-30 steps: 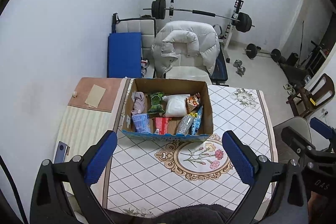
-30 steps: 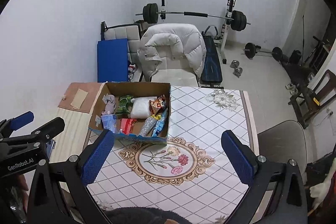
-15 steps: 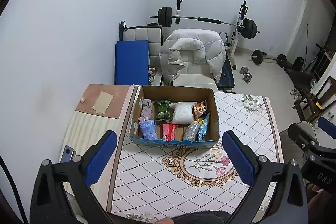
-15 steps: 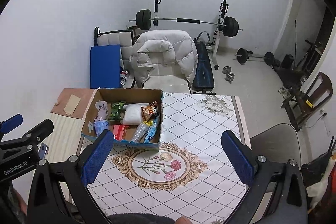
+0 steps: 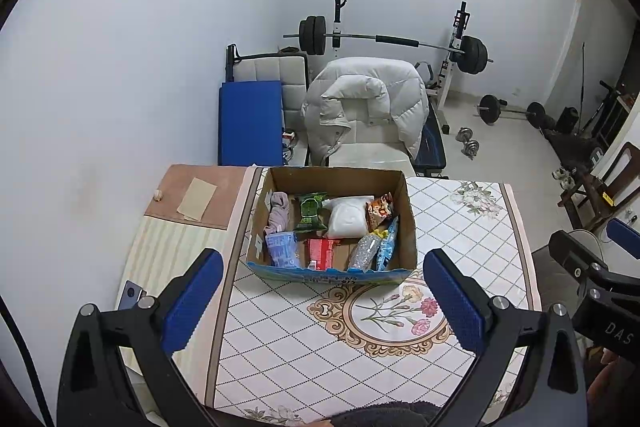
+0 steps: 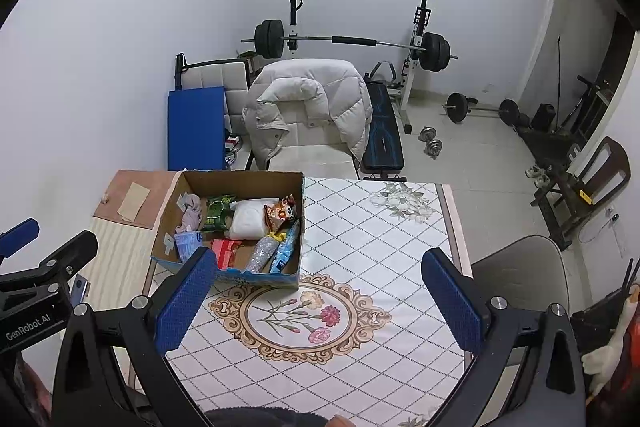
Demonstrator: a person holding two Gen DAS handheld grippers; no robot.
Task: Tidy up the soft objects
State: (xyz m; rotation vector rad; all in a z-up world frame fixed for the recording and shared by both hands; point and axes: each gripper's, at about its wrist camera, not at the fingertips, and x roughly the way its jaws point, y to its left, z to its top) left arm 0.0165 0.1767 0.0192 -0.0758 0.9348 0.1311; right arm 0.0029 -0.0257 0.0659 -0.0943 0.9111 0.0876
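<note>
Plainly nothing is in hand yet: this looks like the approach, both tools held high and back from the desk (image 5: 360, 359). Its patterned cloth carries a cardboard box (image 5: 335, 179) at the far left part, just beyond the round flower medallion (image 5: 390, 311). The box's long axis runs left to right across the desk, open side up, its blue-printed wall facing the person.

Inside the box, a white soft pack (image 5: 349, 217) lies at the back middle, its length across the box. A grey cloth (image 5: 279, 213) is bunched at the back left, a green packet (image 5: 310, 213) between the two. A silvery pouch (image 5: 363, 247) and a blue sachet (image 5: 387, 243) lean at the front right, tops pointing toward the back wall.

The left tool (image 5: 322, 301) is spread wide and empty; the right tool (image 6: 318, 301) likewise. The next move probably calls for lowering one tool into the box and turning its fingers to close across a pack's short side.
</note>
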